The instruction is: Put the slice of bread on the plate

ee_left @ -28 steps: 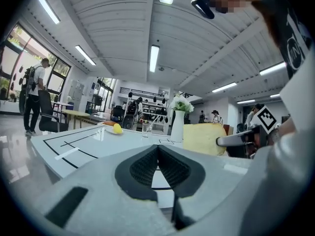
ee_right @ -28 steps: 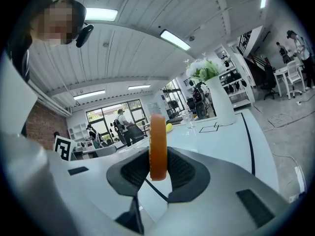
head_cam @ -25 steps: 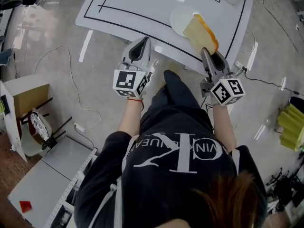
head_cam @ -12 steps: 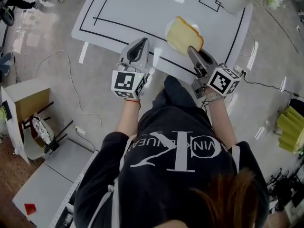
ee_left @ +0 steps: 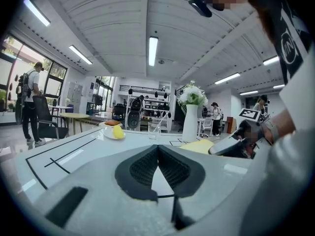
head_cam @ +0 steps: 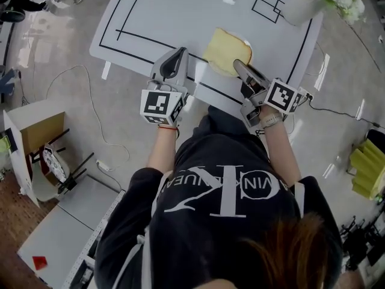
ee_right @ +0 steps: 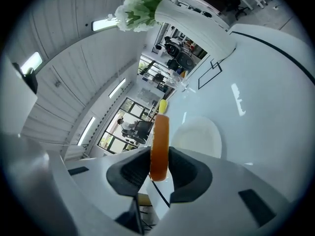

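L side: grey left gripper (head_cam: 177,58), held low at the near edge of the white bench (head_cam: 156,11) w/ black outline markings. Its fingers are together at the tips, nothing between them.
Centre: pale-yellow slice of bread (head_cam: 225,50) w/ orange-brown crust, in the air just over the bench's near-right part, broad face up in head view.
Plate: round white plate (ee_right: 202,136), bare, flat on the bench. Right gripper view shows it just beyond and below the slice; head view hides it under the bread. Can't tell if bread touches it yet.
R side: grey right gripper (head_cam: 240,68), fingers clamped on the near crust edge of the slice, one pad on each face.
Far R: tall white vase (head_cam: 301,5) w/ white flowers, well apart from the plate.
Handling (judged): bread is light, soft, squashy; a hard pinch would dent or tear it, and held by one edge it may droop. Crust is the firmest part, so the present hold near the crust looks apt; grip gently.
Next (judged): lower slice flat onto plate, then part fingers.
Risk: slice landing half off the rim.
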Available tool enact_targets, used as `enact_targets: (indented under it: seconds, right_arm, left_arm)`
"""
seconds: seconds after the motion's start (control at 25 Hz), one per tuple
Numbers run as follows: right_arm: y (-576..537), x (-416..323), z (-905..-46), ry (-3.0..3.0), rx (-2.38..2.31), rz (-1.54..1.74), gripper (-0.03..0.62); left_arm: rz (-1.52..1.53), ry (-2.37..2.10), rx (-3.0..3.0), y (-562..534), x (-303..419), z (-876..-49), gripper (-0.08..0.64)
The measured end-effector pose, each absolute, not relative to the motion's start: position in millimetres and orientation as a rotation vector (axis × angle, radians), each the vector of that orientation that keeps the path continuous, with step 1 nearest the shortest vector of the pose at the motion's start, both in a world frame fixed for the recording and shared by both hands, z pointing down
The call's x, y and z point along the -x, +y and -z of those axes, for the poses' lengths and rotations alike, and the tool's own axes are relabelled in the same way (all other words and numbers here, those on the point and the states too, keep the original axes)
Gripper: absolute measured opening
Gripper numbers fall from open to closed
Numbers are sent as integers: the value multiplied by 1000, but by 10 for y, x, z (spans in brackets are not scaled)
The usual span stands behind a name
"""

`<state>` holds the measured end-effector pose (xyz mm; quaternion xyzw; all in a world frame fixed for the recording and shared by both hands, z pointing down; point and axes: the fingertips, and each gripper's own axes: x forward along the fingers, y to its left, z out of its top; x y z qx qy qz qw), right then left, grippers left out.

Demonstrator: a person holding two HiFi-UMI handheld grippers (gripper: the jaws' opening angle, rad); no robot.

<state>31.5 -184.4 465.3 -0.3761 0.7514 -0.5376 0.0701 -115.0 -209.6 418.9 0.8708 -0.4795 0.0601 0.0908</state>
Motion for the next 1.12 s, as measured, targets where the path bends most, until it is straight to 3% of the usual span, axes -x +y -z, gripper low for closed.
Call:
enact_targets:
  seconds: [0.52, 0.8, 1.12]
  right_arm:
    - [-1917, -406, -4864, 2286, 1204, 1691, 130]
    - [-1867, -334, -4885, 2468, 1184, 1673, 232]
    - [-1729, -278, -4950, 2957, 1117, 1544, 282]
  left_arm:
    - [-192, -1409, -2593, -2245, 1046, -4168, 9]
    - [-199, -1414, -2588, -2274, 1055, -4182, 9]
    - [-191, -1437, -2568, -2285, 1100, -4168, 9]
